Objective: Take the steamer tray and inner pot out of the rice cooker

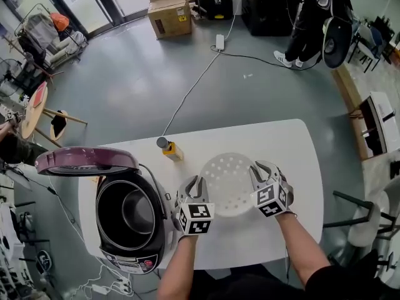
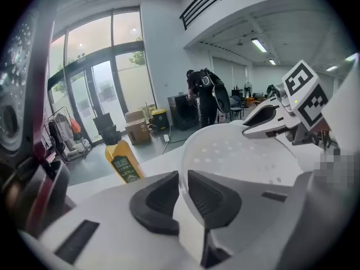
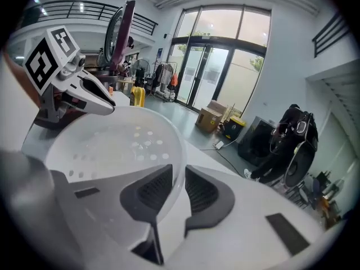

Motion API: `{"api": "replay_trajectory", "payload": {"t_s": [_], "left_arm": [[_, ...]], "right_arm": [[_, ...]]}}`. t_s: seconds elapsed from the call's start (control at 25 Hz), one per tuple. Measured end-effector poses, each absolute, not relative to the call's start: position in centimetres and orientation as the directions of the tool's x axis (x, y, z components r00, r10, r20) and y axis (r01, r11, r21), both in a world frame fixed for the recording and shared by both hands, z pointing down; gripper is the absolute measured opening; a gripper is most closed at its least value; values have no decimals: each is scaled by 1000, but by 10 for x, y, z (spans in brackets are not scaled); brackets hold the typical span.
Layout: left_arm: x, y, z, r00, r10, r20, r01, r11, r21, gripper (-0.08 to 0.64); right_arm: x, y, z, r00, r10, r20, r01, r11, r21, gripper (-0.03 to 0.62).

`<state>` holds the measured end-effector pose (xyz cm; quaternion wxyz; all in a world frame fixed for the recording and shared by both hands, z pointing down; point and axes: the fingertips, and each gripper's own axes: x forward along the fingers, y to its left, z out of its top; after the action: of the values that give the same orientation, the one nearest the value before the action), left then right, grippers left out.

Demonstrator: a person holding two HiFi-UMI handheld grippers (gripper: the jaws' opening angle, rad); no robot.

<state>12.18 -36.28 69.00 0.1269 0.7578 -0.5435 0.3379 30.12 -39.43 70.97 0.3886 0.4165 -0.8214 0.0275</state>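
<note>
Head view: tray, white, perforated, right of cooker, low over table. Left gripper and right gripper each pinch opposite rim edges. Pot sits in cooker (lid up). Risk: thin rim slipping from one pinch, tilting tray.

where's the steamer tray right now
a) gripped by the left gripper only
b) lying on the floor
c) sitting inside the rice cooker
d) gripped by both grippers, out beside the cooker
d: the left gripper and the right gripper each pinch the rim of the steamer tray between their fingers, over the table to the right of the open rice cooker.
</note>
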Motion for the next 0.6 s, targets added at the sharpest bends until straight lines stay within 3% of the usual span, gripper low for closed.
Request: {"api": "replay_trajectory", "payload": {"t_s": [0.52,0.6], "left_arm": [[122,-374,749,161,-717,678,-918,-361,-164,54],[121,-375,747,156,-720,676,-927,-343,-152,108]], "right_arm": [[304,-402,766,-344,-614,710,-701,671,240,76],[306,-404,762,-347,-626,698,-706,664,246,111]]}}
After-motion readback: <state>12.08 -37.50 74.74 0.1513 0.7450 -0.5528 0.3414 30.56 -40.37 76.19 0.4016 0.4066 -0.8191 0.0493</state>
